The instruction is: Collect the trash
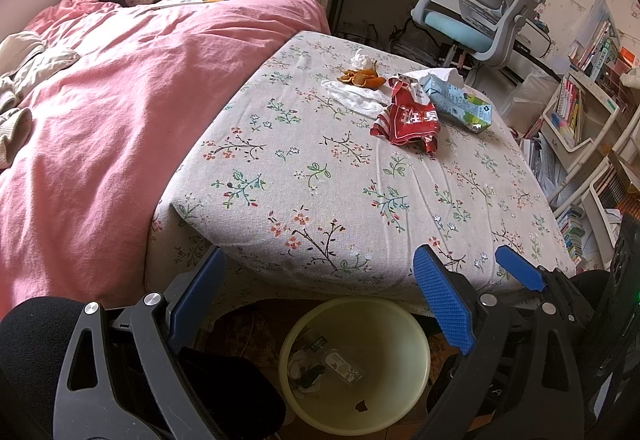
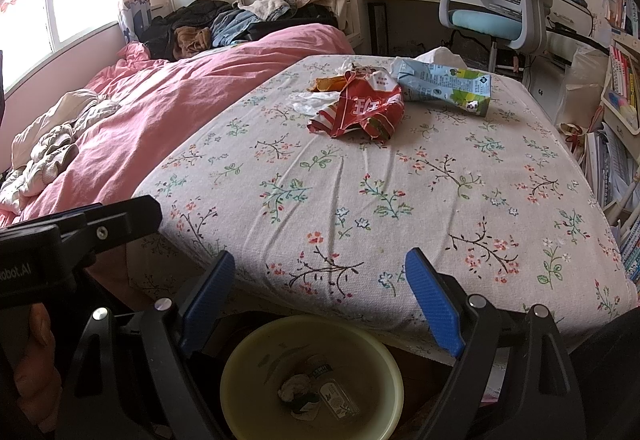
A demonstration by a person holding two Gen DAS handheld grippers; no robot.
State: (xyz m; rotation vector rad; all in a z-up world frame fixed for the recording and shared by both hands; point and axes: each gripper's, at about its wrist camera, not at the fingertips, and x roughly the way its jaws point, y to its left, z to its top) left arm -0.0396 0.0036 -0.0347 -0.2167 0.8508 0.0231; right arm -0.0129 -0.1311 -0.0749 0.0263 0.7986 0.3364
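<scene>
wrappers (image 1: 408, 120), carton (image 1: 460, 102) on bed's (image 1: 320, 200) far end | bin (image 1: 356, 364) below near edge, apparently holding scraps

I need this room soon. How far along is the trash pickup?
Barely started. The bin below the bed's edge holds a few scraps. Both grippers, left and right, are open and empty. The red wrapper, carton, tissues and orange peel remain on the bed.

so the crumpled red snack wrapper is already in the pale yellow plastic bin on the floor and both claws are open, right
Not quite. The crumpled red snack wrapper is not in the pale yellow plastic bin on the floor; it lies on the floral bedsheet, as the right wrist view shows. The left claw and right claw are both open, as you said.
</scene>
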